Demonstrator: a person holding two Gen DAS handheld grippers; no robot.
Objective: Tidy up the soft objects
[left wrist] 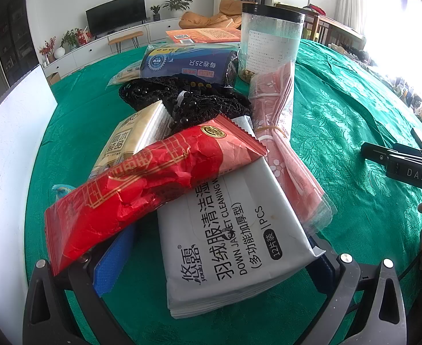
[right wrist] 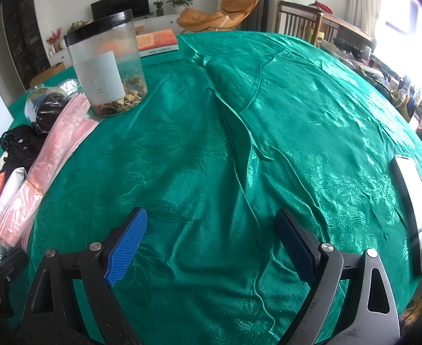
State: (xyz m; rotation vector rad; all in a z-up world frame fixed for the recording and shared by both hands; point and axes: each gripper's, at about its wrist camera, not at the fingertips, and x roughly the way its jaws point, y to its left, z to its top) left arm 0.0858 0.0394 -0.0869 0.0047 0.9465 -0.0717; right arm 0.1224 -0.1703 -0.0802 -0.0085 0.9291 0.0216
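Observation:
In the left wrist view a white wet-wipe pack (left wrist: 234,235) lies between my left gripper's blue pads (left wrist: 113,261), jaws spread wide either side of it. A red crinkled packet (left wrist: 142,187) rests across its top. Behind them lie a beige tissue pack (left wrist: 130,141), a black beaded mesh item (left wrist: 182,100), a pink film roll (left wrist: 280,132) and a blue bag pack (left wrist: 188,63). My right gripper (right wrist: 211,244) is open and empty over bare green cloth; it also shows at the right edge of the left wrist view (left wrist: 397,161).
A tall clear jar with a black lid (right wrist: 110,63) stands behind the pile. An orange book (right wrist: 156,41) lies at the far side. A phone (right wrist: 415,210) lies at the right. A white board (left wrist: 7,172) stands at the left. The green tablecloth (right wrist: 239,129) is wrinkled.

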